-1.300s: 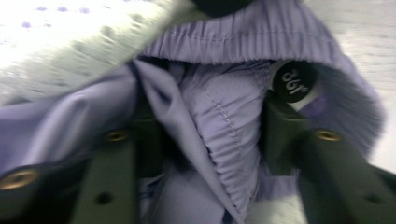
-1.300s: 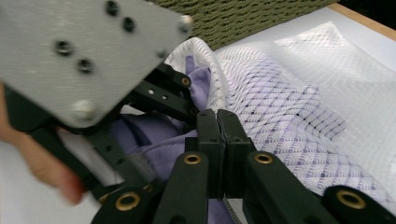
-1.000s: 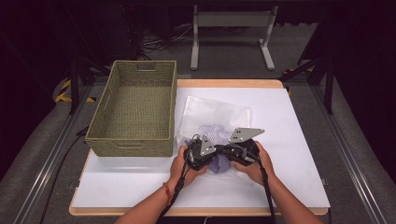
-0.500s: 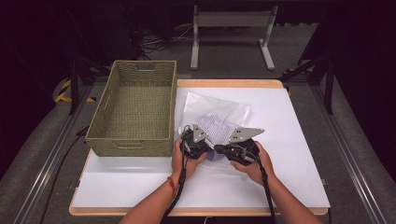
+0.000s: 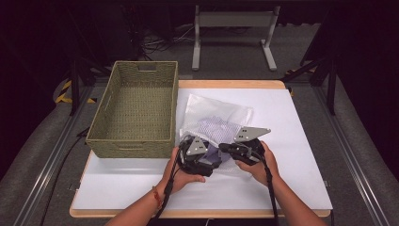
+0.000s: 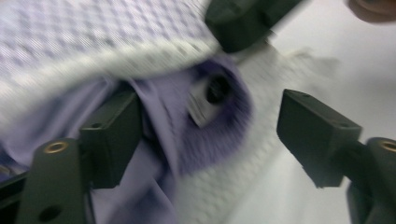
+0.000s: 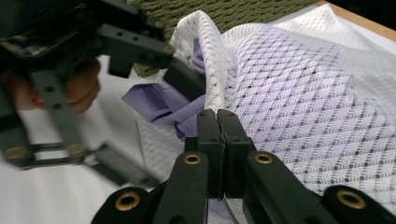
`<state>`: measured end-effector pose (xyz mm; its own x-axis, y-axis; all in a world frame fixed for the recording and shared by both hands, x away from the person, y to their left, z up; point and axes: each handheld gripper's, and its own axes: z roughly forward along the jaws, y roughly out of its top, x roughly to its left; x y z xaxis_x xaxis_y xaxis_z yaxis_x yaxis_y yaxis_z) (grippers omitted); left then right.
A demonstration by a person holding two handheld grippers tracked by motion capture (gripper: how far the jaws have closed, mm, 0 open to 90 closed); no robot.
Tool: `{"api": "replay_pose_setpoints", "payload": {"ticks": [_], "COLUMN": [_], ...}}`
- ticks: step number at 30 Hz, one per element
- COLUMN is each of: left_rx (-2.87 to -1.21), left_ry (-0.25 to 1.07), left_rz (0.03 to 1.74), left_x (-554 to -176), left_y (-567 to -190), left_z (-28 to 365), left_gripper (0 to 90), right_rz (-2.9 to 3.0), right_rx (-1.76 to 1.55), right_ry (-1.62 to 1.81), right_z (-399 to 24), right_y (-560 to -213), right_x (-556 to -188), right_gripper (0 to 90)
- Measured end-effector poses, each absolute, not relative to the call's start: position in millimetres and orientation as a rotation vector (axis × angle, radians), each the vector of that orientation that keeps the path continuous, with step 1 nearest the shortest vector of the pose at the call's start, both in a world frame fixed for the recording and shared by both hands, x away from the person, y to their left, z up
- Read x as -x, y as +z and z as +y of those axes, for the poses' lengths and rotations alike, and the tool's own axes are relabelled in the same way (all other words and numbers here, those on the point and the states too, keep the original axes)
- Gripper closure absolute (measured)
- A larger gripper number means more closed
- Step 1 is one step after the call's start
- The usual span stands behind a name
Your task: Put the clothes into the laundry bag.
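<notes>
The white mesh laundry bag lay flat on the white table, just right of the woven basket, with a purple garment partly inside it and partly spilling from its open mouth at the near edge. The right gripper had its fingers pressed together, apparently on the bag's hem, though the pinch point itself was hidden. The left gripper had just been opening; its fingers stood apart on either side of the purple cloth, pressing on nothing.

Risks from this state:

- The bag mouth depended on the right-hand pinch alone. A weak hold on thin mesh could slip, in which case the opening would collapse over the cloth.
- The left fingers, if closed where they stood, could catch mesh and garment together, so pushing would drag the bag rather than feed the cloth inward.
- The loose fold of the purple garment outside the mouth could bunch against the hem and jam.
- The bag lay unweighted; any forward push could slide it toward the basket.
</notes>
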<state>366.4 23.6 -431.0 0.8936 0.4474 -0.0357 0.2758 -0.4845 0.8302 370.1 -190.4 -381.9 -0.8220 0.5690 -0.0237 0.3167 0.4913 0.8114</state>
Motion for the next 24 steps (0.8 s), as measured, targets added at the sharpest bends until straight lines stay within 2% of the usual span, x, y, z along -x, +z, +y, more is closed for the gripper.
{"api": "replay_pose_setpoints", "payload": {"ticks": [5,9,10,13,16,17,19,24], "left_rx": [-2.164,-2.201,-2.203,-2.197,-2.164,-2.157,-2.121,-2.022], "left_ry": [0.219,0.271,0.301,0.303,0.325,0.323,0.348,0.421], "left_rz": [0.569,0.629,0.647,0.671,0.632,0.622,0.607,0.610], "left_x": [-371.4,-379.0,-382.2,-386.7,-388.2,-388.5,-387.5,-389.7], "left_y": [-445.0,-448.8,-448.4,-446.9,-442.4,-441.2,-436.3,-428.8], "left_z": [8.2,-4.0,-7.3,-11.9,-10.4,-9.4,-4.8,-2.4], "left_gripper": [13.2,25.7,25.7,39.2,72.4,77.4,82.1,82.9], "right_rz": [2.467,2.478,2.480,2.489,2.497,2.493,2.484,2.464], "right_rx": [-0.754,-0.754,-0.756,-0.764,-0.758,-0.757,-0.758,-0.747], "right_ry": [1.234,1.228,1.228,1.225,1.226,1.229,1.236,1.303], "right_z": [-188.0,-187.2,-187.3,-187.7,-187.4,-187.6,-188.6,-188.2], "right_y": [-383.8,-385.6,-386.0,-388.1,-388.7,-387.9,-386.0,-377.5], "right_x": [-370.8,-371.0,-371.2,-372.2,-371.4,-370.9,-370.6,-367.1], "right_gripper": [89.1,89.1,89.1,89.1,89.1,89.1,89.1,89.1]}}
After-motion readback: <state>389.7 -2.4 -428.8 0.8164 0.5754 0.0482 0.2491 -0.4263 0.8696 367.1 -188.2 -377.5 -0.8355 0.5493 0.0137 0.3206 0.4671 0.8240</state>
